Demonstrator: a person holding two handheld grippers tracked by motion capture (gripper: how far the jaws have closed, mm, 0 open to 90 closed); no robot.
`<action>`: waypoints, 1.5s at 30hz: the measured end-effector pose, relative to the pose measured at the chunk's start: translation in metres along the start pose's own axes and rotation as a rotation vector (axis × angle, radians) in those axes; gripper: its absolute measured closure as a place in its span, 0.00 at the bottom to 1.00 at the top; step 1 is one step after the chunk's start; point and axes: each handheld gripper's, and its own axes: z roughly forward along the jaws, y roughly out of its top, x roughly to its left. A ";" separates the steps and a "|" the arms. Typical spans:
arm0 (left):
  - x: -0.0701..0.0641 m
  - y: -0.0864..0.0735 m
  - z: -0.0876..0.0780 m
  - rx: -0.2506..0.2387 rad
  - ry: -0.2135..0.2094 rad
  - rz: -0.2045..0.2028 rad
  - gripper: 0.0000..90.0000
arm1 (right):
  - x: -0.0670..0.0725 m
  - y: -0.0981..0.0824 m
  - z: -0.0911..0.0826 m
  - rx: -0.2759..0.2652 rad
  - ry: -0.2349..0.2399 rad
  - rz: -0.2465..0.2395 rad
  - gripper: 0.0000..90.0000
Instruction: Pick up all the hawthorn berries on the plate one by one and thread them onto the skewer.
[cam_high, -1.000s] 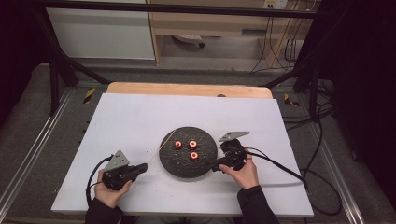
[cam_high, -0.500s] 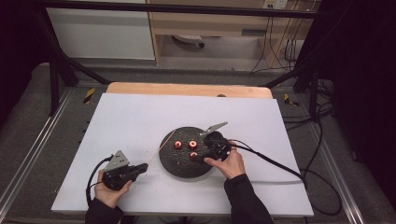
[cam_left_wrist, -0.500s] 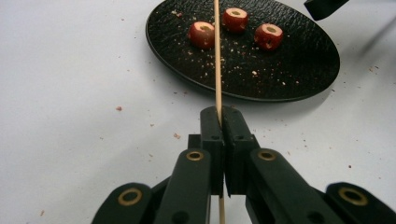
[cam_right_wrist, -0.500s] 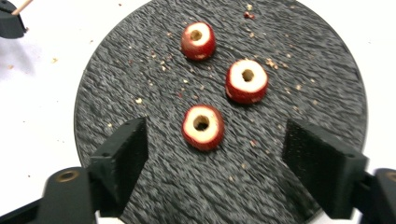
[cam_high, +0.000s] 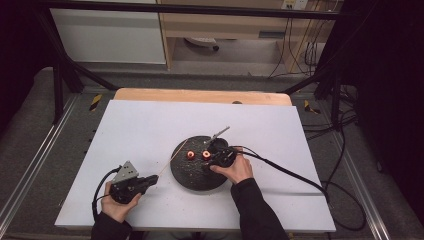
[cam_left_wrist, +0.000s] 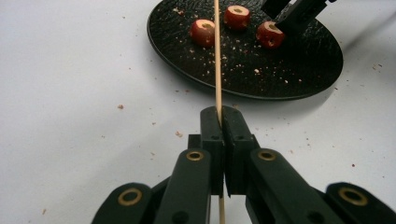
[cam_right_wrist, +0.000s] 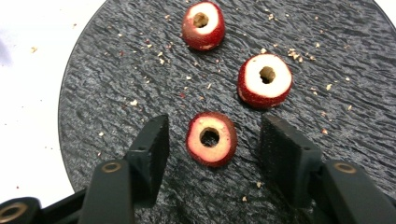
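Observation:
A black round plate (cam_high: 192, 175) holds three red cored fruit pieces, each with a hole through its pale middle. My right gripper (cam_right_wrist: 215, 136) hangs over the plate with its jaws on either side of the nearest piece (cam_right_wrist: 211, 138). The jaws have just been closing, but a gap remains on both sides and the pads do not touch it. The other two pieces (cam_right_wrist: 265, 80) (cam_right_wrist: 203, 18) lie beyond. Left of the plate, my left gripper (cam_left_wrist: 222, 116) rests on the table, shut on a thin wooden skewer (cam_left_wrist: 217, 70) that points over the plate's left edge (cam_left_wrist: 187, 79).
Crumbs are scattered on the plate and on the white tabletop (cam_high: 140, 130). A wooden strip (cam_high: 200, 96) runs along the table's far edge. The right gripper's cable (cam_high: 285, 172) trails off to the right across the table.
My right gripper has moved left from the plate's right edge to over the fruit pieces, and its jaws have narrowed. The left gripper and skewer have stayed put.

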 end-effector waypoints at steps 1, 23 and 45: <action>0.000 0.000 0.000 0.000 0.000 0.000 0.98 | -0.001 0.001 0.001 0.005 0.002 0.007 0.52; -0.001 0.000 0.000 0.000 0.000 0.007 0.98 | 0.000 0.008 0.013 0.074 0.019 0.035 0.68; -0.003 0.000 0.000 -0.018 0.008 -0.006 0.98 | -0.002 -0.003 -0.026 -0.173 0.048 0.133 0.70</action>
